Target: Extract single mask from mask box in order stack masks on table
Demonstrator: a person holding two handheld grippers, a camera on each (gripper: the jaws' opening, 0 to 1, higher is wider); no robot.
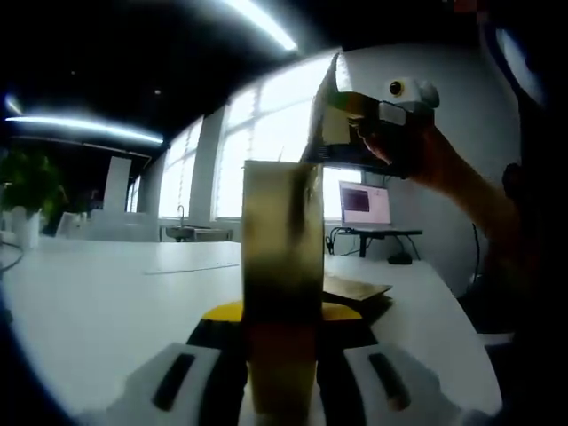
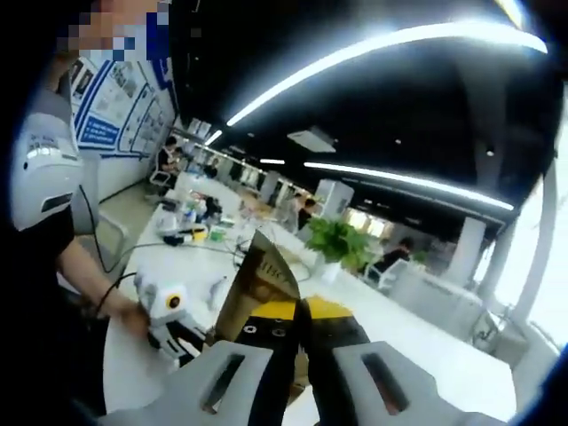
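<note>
So the left gripper (image 1: 282, 373) has its jaws pinched tight on the box (image 1: 282, 266), which stands upright between them over the white table (image 1: 98, 311). In that same left gripper view the right gripper (image 1: 355, 115) comes in from the upper right, held in a hand (image 1: 426, 160), right up at the box's top corner. A flat tan sheet (image 1: 355, 288) lies on the table just behind.

In the right gripper view its jaws (image 2: 297, 355) are nearly together with a tilted tan flap (image 2: 257, 284) at them; can't tell if it's really gripped. The other gripper (image 2: 173, 324) sits lower left. A plant (image 2: 337, 241) stands farther down the table.
</note>
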